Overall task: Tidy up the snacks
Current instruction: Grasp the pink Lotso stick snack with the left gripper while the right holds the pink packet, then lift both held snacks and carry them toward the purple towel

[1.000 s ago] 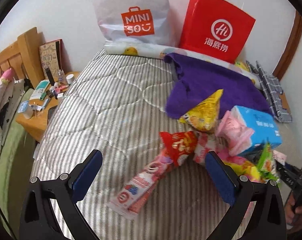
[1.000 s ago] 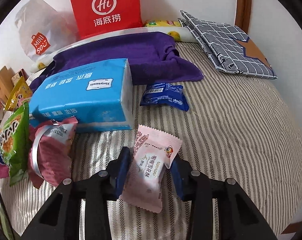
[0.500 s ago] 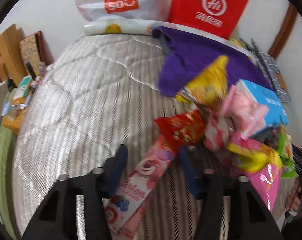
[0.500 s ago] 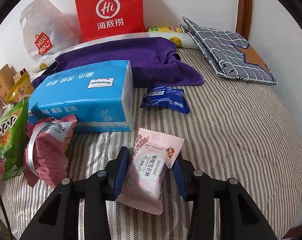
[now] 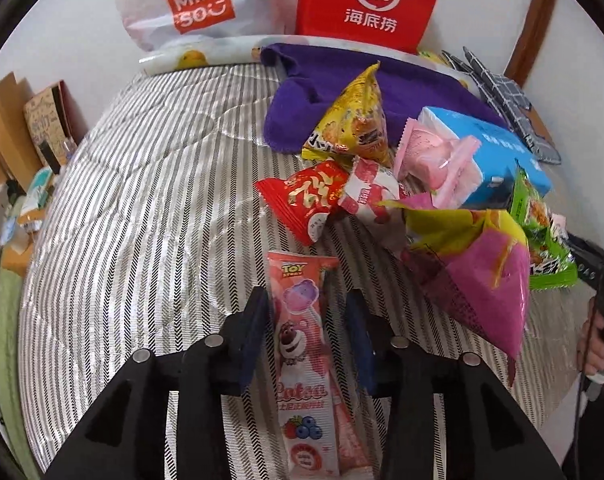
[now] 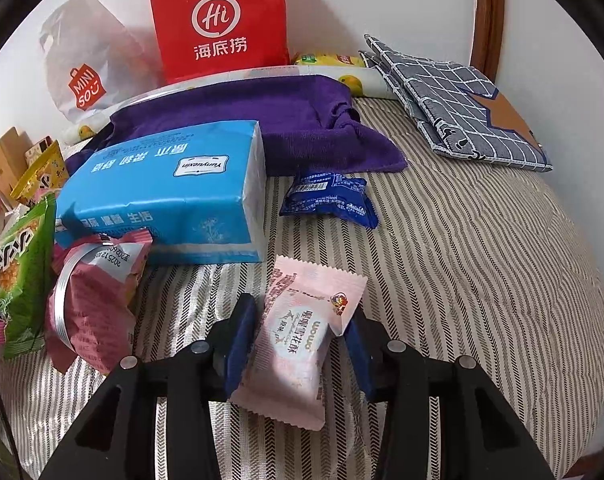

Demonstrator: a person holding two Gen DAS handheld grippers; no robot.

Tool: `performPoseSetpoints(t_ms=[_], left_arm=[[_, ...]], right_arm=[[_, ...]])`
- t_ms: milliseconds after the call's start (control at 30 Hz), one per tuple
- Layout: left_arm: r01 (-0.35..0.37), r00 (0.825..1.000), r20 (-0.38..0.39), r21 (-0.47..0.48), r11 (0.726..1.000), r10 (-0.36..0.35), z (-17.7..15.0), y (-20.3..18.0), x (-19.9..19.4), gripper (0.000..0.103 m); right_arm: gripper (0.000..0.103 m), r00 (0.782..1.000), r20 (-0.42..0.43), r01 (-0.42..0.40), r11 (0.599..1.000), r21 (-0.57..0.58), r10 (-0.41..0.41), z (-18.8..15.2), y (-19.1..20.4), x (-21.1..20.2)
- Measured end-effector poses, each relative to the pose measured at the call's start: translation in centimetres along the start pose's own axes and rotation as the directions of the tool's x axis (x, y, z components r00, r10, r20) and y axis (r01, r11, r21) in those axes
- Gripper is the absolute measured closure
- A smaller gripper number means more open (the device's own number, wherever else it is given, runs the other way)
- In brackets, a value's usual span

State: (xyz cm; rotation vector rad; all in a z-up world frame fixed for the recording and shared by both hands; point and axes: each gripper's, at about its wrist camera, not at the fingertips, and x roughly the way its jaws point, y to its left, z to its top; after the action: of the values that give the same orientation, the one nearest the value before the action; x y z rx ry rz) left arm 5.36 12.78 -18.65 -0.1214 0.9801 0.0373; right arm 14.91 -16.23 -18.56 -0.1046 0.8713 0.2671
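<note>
Surface: striped bed cover (image 5: 133,208), carrying all items; a purple towel (image 6: 237,128) lies at the far end.
Left gripper: the left gripper (image 5: 308,332) has narrowed sharply and since eased a touch. The long pink Lotso wafer pack (image 5: 302,344) lies between its jaws. The left pad sits against the pack's edge; a sliver of cover shows at the right pad. Firm clamping cannot be confirmed.
Long axis, left: the pack runs lengthwise along the gripper's line of sight, its far end toward the red packet (image 5: 306,200), its near end passing under the gripper body. The jaws therefore straddle its narrow width, the correct way to take it.
Right gripper: the right gripper (image 6: 299,332) has just been opening. The pale pink snack pouch (image 6: 302,344) lies between the jaws on the cover, with the right pad visibly clear of it; judged released.
Long axis, right: the pouch points away from the gripper, slightly tilted right.
Neighbours: blue tissue pack (image 6: 161,192) beyond left of the pouch; blue sachet (image 6: 330,196) further off, beside the towel.
Unsorted pile: snack heap (image 5: 402,200) lies right of and beyond the wafer pack, nearer the left hand's reach.
Judgement: the left side holds the next lift.
</note>
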Motion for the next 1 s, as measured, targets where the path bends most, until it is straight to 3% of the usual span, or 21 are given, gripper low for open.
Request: performPoseSetpoints(t_ms=[67,100,167,233,367,433,500,600,733,1000], left_arm=[[-0.042,0.999,0.014,0.026,0.999,0.041,-0.2,-0.6,0.1,0.062],[-0.058,0.998,0.021,0.032,0.998,0.058,-0.3,-0.8,0.1,0.062],[-0.098,0.994,0.041,0.020,0.995,0.097,-0.6,-0.9,0.0,0.076],[-0.105,0.993,0.059,0.011,0.994,0.104,-0.7,-0.8,0.0,0.078],[-0.131,0.988,0.078,-0.012,0.991,0.131,-0.4,-0.5,0.2,0.079],[-0.155,0.984,0.091,-0.019,0.988,0.156,-0.2,-0.5,0.4,0.079],[-0.163,0.981,0.100,-0.034,0.986,0.166,0.0,-0.2,0.5,0.078],[-0.151,0.981,0.113,-0.079,0.985,0.159,0.0,0.4,0.5,0.076],[-0.155,0.980,0.118,-0.071,0.985,0.162,-0.1,0.2,0.5,0.078],[-0.091,0.990,0.100,-0.106,0.990,0.101,0.0,1.1,-1.1,0.080]], right_arm=[[0.039,1.000,-0.005,0.026,1.000,-0.015,-0.026,-0.1,-0.1,-0.2],[0.039,1.000,-0.018,0.017,1.000,-0.007,-0.018,-0.2,-0.5,-0.4],[0.038,0.998,-0.039,-0.039,0.999,0.027,0.040,-0.5,-1.3,-0.6],[0.038,0.998,-0.036,-0.055,0.997,0.051,0.057,-0.9,-1.8,-1.0],[0.038,1.000,-0.030,-0.007,1.000,-0.006,0.007,-1.4,-1.1,-1.1],[0.045,1.000,-0.006,0.004,1.000,-0.029,-0.005,-1.5,-0.5,-1.1],[0.060,1.000,0.004,-0.009,0.999,-0.031,0.009,-1.4,-0.3,-1.1],[0.061,1.000,0.020,0.010,1.000,-0.028,-0.009,-1.1,-0.3,-0.9],[0.063,1.000,0.025,0.013,1.000,-0.013,-0.013,-1.2,-0.6,-0.9],[0.068,0.999,0.034,0.012,1.000,0.021,-0.013,-0.7,-1.6,-2.7]])
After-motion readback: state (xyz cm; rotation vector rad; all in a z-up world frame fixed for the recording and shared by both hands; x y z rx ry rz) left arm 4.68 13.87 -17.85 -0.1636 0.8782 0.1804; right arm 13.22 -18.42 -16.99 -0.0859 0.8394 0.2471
